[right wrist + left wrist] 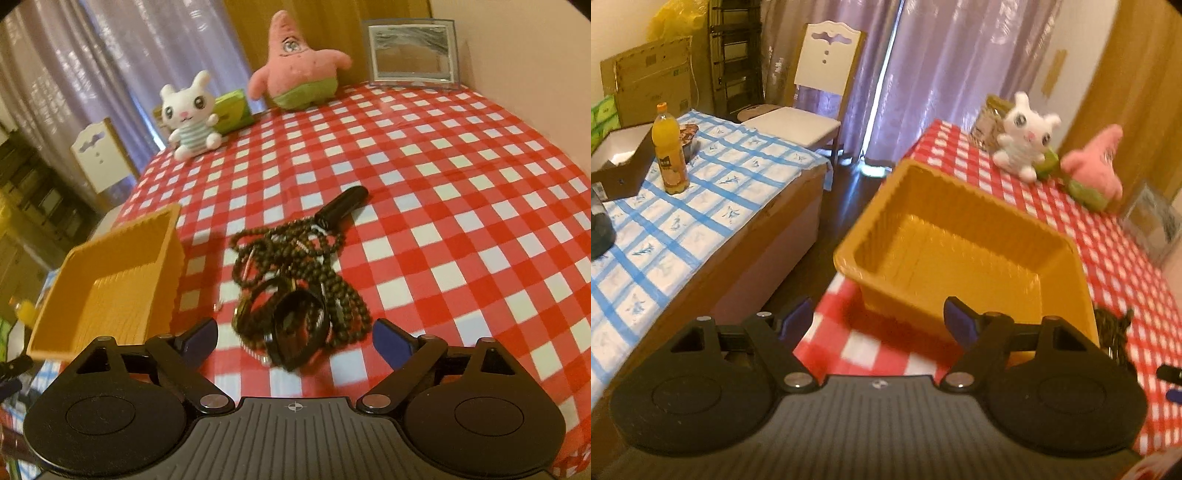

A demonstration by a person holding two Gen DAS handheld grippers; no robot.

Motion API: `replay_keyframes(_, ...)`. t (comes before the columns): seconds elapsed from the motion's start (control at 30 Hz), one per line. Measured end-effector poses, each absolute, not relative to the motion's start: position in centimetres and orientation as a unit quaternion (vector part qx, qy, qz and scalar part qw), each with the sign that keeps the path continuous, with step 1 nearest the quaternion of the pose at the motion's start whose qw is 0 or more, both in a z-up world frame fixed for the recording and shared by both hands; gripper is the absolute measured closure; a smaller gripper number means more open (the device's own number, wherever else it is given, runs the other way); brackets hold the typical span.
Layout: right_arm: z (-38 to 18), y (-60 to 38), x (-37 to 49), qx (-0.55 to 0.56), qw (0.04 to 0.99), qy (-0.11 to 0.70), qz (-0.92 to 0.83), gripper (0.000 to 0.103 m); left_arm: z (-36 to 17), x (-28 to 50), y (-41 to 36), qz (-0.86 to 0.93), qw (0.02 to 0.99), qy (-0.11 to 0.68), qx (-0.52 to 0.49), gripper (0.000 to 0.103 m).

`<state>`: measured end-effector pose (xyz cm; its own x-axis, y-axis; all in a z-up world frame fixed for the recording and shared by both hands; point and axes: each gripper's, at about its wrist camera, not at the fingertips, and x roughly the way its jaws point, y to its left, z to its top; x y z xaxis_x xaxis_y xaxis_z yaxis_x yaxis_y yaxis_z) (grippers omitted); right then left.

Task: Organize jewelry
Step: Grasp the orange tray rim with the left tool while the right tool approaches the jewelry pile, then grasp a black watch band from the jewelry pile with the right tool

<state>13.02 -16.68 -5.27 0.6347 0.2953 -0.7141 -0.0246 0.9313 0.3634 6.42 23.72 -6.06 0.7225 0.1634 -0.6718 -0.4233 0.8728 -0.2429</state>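
Observation:
An empty orange plastic tray (960, 258) sits at the left edge of the red checked table (1126, 280); it also shows in the right wrist view (110, 280). My left gripper (879, 321) is open and empty just in front of the tray. A tangled pile of dark bead necklaces and black bangles (291, 280) lies on the cloth right of the tray, with a black clip-like piece (341, 208) at its far end. My right gripper (295, 338) is open, its jaws on either side of the pile's near end. A bit of the pile shows in the left wrist view (1113, 328).
A white bunny plush (192, 114), a pink star plush (295, 70), a green item (232, 110) and a picture frame (412, 51) stand at the table's back. A second table with a blue checked cloth (683, 221) holds a juice bottle (670, 151) and a box. A white chair (820, 96) stands behind.

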Motion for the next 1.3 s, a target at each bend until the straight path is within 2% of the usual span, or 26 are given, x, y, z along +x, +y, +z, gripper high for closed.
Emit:
replay_keyframes(0.3,-5.9,-15.6,15.1,0.165,0.891,0.421,0.048,0.013,-8.8,10.0,26.4,0.148,0.911,0.315,-0.221,0.029)
replay_keyframes(0.6,-7.1,-15.7,15.6,0.170,0.883,0.437,0.012,0.013,-10.8,12.4,26.5,0.132,0.918,0.310,-0.209,0.042)
replay_keyframes(0.8,-7.5,-16.0,15.4,0.171,0.880,0.443,-0.013,0.014,-11.1,13.4,25.9,0.123,0.924,0.307,-0.190,0.058)
replay_keyframes(0.83,-7.5,-16.1,15.4,0.172,0.879,0.444,-0.014,0.015,-11.2,13.4,25.9,0.121,0.925,0.307,-0.188,0.063)
replay_keyframes(0.9,-7.5,-16.2,15.2,0.173,0.878,0.446,-0.017,0.019,-11.1,13.4,25.8,0.119,0.927,0.307,-0.178,0.070)
replay_keyframes(0.97,-7.5,-16.5,15.0,0.176,0.877,0.447,-0.017,0.024,-10.9,13.3,25.7,0.117,0.930,0.305,-0.167,0.085)
replay_keyframes(1.03,-7.5,-16.6,14.7,0.178,0.875,0.449,-0.016,0.030,-10.7,13.3,25.9,0.111,0.932,0.305,-0.163,0.092)
replay_keyframes(1.17,-7.6,-16.6,14.0,0.180,0.871,0.456,-0.009,0.047,-10.2,12.8,26.8,0.096,0.934,0.302,-0.167,0.097)
replay_keyframes(1.3,-7.9,-16.2,13.7,0.180,0.870,0.458,-0.002,0.058,-9.4,12.1,27.3,0.077,0.936,0.304,-0.159,0.099)
